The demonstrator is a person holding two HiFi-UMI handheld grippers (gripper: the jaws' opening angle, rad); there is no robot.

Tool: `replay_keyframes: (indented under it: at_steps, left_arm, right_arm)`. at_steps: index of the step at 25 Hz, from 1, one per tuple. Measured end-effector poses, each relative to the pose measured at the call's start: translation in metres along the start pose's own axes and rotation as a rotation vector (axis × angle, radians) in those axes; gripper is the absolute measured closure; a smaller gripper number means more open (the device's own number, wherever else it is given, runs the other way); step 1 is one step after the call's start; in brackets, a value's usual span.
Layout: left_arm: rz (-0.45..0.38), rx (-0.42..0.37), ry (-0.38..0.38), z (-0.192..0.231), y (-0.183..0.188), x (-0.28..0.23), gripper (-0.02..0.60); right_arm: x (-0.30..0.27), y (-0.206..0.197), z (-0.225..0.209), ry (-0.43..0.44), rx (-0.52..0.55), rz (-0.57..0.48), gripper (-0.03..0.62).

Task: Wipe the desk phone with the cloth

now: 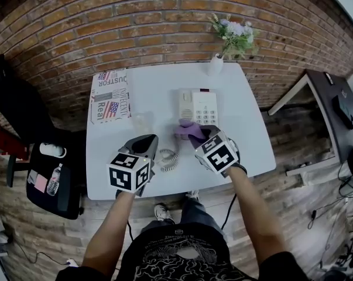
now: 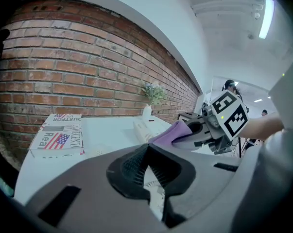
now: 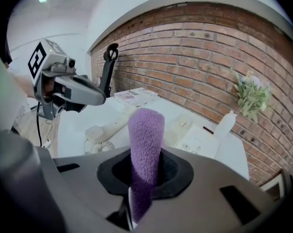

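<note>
Head view: white push-button desk phone (image 1: pixel 198 106) on white table (image 1: pixel 252 139). Fuzzy purple cloth (image 1: pixel 189 130) at phone's near edge, clamped in right gripper (image 1: pixel 206 134). Left gripper (image 1: pixel 146 148) near-left of phone, above coiled cord (image 1: pixel 171 158). Printed newspaper stack (image 1: pixel 110 95) left of phone.

Left gripper view: left gripper (image 2: pixel 148 171) jaws drawn together, nothing between. Cloth (image 2: pixel 170 134) just beside phone (image 2: pixel 148 126).

Right gripper view: right gripper (image 3: pixel 145 178) jaws pinched on cloth (image 3: pixel 146 130), which stands upright. Cream handset (image 3: pixel 112 126) lies on table beside phone (image 3: pixel 195 137).
</note>
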State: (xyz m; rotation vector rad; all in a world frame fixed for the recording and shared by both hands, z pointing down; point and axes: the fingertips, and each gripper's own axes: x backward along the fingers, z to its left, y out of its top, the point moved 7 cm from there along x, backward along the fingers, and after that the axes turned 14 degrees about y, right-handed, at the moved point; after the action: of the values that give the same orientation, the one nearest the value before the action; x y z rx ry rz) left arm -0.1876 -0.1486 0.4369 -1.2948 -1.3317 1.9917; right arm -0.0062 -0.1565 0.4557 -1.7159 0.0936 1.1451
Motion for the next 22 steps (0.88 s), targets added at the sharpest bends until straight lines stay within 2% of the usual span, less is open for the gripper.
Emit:
replay_keyframes:
  at_steps: [9, 22]
  left_arm:
    - [-0.007, 0.023, 0.043, -0.01, 0.02, -0.027, 0.578]
    - [-0.013, 0.055, 0.166, -0.003, 0.05, -0.062, 0.578]
  right_arm:
    - [0.031, 0.043, -0.052, 0.003, 0.098, -0.055, 0.546]
    - [0.026, 0.105, -0.136, 0.095, 0.24, -0.085, 0.545]
